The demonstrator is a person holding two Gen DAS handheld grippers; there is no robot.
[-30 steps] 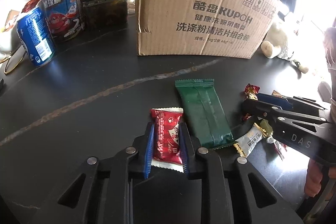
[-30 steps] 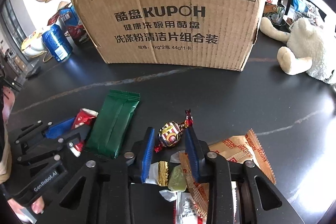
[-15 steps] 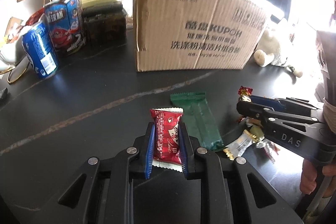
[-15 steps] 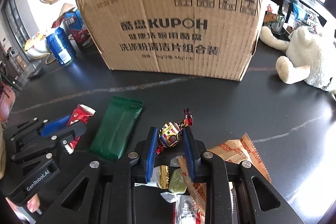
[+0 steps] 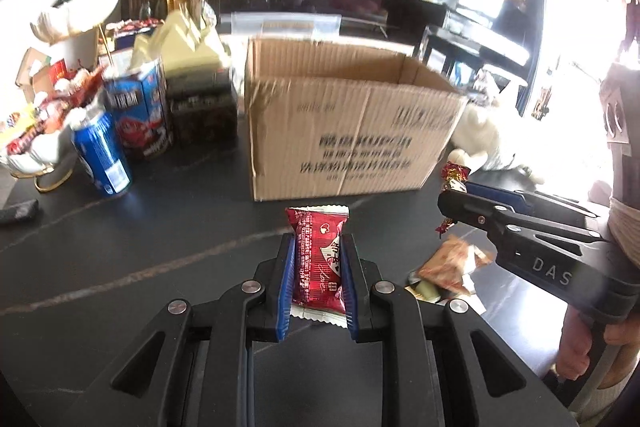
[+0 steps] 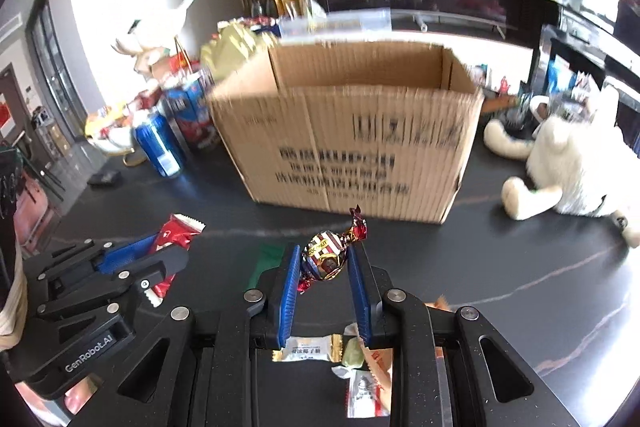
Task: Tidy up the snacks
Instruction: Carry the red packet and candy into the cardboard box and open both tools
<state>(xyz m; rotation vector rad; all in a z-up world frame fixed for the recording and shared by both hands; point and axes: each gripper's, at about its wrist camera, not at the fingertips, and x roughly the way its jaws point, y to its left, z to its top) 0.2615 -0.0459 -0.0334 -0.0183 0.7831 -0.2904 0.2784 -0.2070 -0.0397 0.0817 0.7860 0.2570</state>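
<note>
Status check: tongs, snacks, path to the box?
Left tongs shut on red snack packet. Right tongs shut on wrapped candy. Cardboard box ahead, open top, nothing between.

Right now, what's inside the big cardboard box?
The cardboard box is open on top. Only its bare brown inner walls show. Its front wall hides the bottom, so anything lying in there can't be seen.
</note>
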